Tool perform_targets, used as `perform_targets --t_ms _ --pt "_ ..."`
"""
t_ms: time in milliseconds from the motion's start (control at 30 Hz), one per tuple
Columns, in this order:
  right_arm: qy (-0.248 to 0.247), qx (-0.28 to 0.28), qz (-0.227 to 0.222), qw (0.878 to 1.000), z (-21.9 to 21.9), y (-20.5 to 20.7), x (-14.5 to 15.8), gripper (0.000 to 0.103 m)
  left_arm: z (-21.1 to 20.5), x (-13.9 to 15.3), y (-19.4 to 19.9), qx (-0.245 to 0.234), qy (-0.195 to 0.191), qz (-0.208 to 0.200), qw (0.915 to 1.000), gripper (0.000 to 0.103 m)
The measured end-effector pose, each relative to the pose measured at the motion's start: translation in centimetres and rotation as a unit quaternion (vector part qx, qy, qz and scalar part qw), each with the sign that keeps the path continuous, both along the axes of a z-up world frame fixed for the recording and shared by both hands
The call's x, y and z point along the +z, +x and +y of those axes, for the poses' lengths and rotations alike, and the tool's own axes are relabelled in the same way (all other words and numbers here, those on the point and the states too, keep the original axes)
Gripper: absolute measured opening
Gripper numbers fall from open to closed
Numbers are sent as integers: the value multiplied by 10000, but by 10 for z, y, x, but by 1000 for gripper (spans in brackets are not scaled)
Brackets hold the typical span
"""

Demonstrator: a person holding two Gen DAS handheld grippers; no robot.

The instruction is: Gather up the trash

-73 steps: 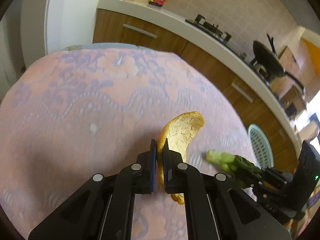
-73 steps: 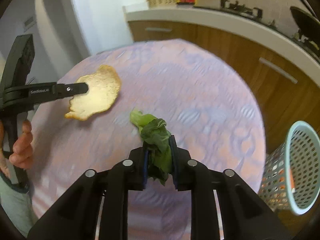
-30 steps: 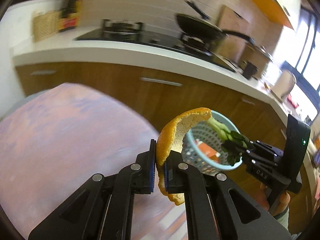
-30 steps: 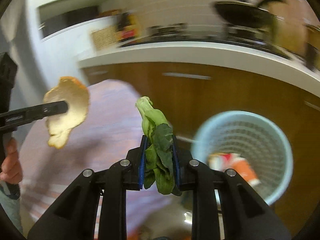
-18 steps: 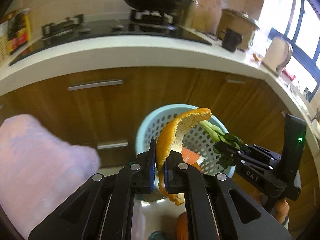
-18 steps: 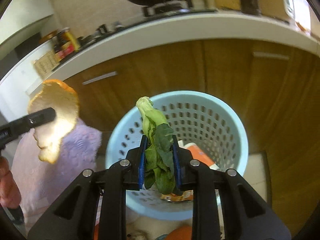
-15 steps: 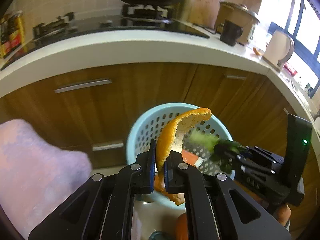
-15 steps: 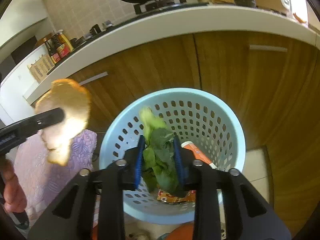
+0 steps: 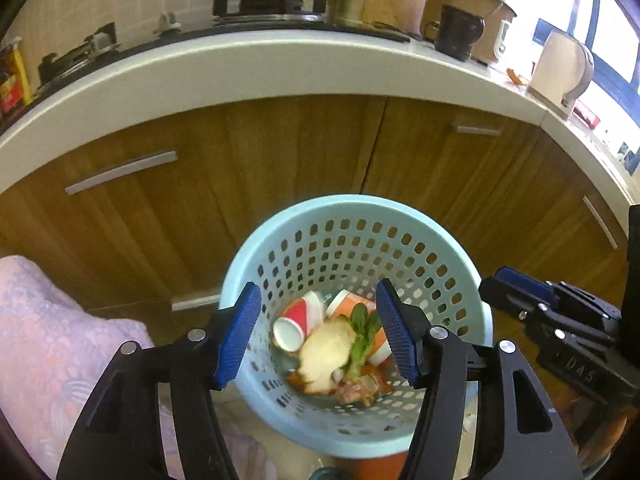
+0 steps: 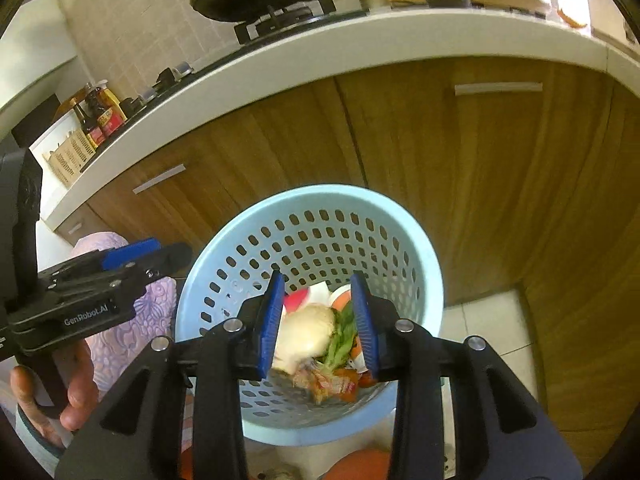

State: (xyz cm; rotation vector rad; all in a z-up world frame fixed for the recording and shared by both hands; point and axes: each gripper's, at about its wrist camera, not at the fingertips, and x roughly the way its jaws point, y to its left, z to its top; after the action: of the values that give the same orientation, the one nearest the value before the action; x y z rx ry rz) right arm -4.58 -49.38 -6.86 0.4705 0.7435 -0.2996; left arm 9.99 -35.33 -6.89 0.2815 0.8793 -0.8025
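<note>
Light-blue plastic makes the trash basket (image 9: 280,248), which stands directly below and ahead of both grippers, in front of wooden cabinet doors (image 9: 280,152). The left gripper (image 9: 318,330) has its jaws wide apart and holds nothing. The right gripper (image 10: 319,322) also has its jaws apart and empty. Between the blue pads (image 9: 236,332) of the left one, the orange peel (image 9: 326,346) and the green vegetable (image 9: 362,340) are visible inside the basket, on top of paper cups (image 9: 298,320) and wrappers. On the side of the left gripper, seen from the right wrist camera, the white writing "GenRobot.AI" can be read. On the right gripper, seen from the left wrist camera, the letters "DAS" are embossed. A pink patterned cloth (image 9: 44,340) lies to the left of the left gripper.
</note>
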Motion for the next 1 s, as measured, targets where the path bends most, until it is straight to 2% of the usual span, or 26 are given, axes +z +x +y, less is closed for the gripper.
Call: perform_targets --t_ms 167,200,233,267,300,467,500,567,633,733,767,800,900,967,1000 --pt "-296 133 -234 9992 30 -1 33 32 43 40 -12 239 -391 -409 9981 61" --pt "-367 164 -286 9988 36 -3 39 33 55 50 -16 324 -461 -538 9970 67" --pt "-485 192 -355 9980 48 -4 49 41 67 60 -22 405 -527 -688 9954 73" --pt "-577 202 -412 9973 55 -5 56 46 76 67 -27 467 -572 -814 9939 75" --pt "-670 214 -476 9964 64 -6 63 52 91 78 -35 556 -626 -1024 9912 77" --pt "-929 294 -747 9924 112 -10 97 56 151 110 -66 911 -692 -1684 9791 82" --pt "-964 290 -826 9915 123 -13 102 62 166 114 -73 1068 -715 -1846 9744 84" --pt "-1041 289 -897 9901 141 -18 109 66 194 122 -82 1382 -786 -2101 9646 86" --pt "-1122 303 -914 9890 159 -19 113 66 214 124 -87 1639 -867 -2270 9561 88" --pt "-1182 274 -901 9885 187 -17 116 66 248 116 -90 2206 -902 -2550 9371 89" --pt "-1186 282 -889 9886 194 -15 116 66 259 108 -88 2522 -909 -2652 9262 89" --pt "-1204 293 -866 9885 199 -14 116 66 265 104 -88 2658 -936 -2651 9221 89" --pt "-1426 306 -777 9863 218 -10 116 66 282 83 -78 2913 -982 -2448 9195 89" --pt "-1494 242 -782 9854 223 -9 115 66 284 79 -72 3046 -832 -2278 9211 88" --pt "-1490 206 -783 9855 224 -8 114 66 285 81 -73 3021 -898 -2263 9217 88"
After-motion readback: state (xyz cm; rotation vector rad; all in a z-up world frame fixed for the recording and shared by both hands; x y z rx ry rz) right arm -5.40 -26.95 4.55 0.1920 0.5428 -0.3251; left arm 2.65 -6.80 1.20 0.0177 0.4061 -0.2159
